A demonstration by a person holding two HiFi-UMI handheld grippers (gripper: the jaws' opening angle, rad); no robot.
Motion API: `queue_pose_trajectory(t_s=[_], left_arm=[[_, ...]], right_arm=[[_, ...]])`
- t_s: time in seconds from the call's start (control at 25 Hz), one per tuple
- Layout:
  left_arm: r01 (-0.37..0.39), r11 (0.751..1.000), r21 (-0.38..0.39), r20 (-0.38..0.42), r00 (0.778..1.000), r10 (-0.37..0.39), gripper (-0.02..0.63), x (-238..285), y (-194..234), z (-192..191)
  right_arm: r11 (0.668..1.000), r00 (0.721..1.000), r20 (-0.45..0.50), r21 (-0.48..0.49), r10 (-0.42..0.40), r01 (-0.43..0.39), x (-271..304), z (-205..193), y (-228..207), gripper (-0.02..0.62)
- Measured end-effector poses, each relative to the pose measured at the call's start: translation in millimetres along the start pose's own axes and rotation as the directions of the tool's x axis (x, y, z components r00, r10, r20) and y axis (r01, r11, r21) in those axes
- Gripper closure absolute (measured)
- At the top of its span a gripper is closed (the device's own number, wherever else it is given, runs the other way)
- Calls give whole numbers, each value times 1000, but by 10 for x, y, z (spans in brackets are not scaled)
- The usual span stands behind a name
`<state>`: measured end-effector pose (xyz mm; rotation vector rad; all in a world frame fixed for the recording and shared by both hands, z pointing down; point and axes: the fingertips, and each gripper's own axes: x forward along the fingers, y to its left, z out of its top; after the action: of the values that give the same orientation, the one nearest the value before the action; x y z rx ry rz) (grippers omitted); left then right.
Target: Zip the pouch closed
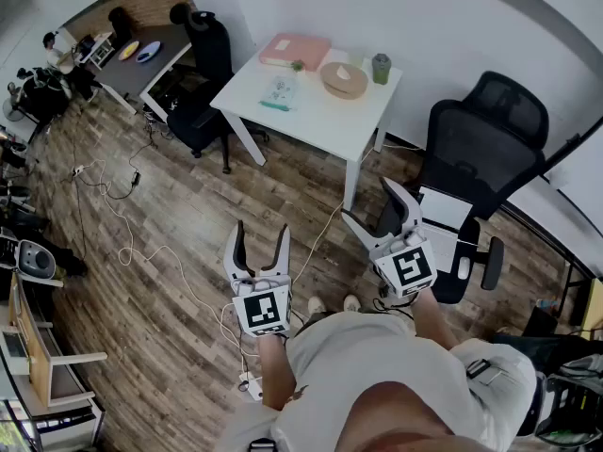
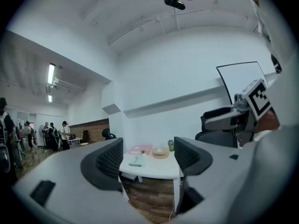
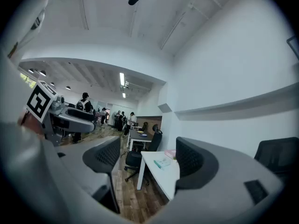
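While the left claw (image 1: 260,232) and the right claw (image 1: 369,201) both gape empty above the floor (image 1: 193,191), the pouch (image 1: 280,92) lies well ahead on the white counter (image 1: 325,125); neither claw touches it.

Pouch (image 1: 280,92): small, pale and flat, with a teal band along its near edge. It lies flat on the white counter (image 1: 325,125) near the left edge. Zip state too small to tell.
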<state>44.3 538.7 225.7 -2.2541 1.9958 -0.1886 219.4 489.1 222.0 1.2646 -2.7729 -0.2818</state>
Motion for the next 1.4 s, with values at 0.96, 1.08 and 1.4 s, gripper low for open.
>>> queue_pose_trajectory(t_s=[0.96,1.08,1.4], left_arm=[[-19,1000,-7,2,1000,19,268,815,100,-163],[-4,1000,9,-2,1000,4,269,1014,263,-217],[36,999,2,-4,999,-36,275,1566,728,-332]], right_arm=[[998,998,-38,42,52,-50,800,-342,-365,215],[998,998,-46,35,50,-48,1056,-354,-386,215],[999,997,-75,38,22,-20,1762,-375,-421,221]])
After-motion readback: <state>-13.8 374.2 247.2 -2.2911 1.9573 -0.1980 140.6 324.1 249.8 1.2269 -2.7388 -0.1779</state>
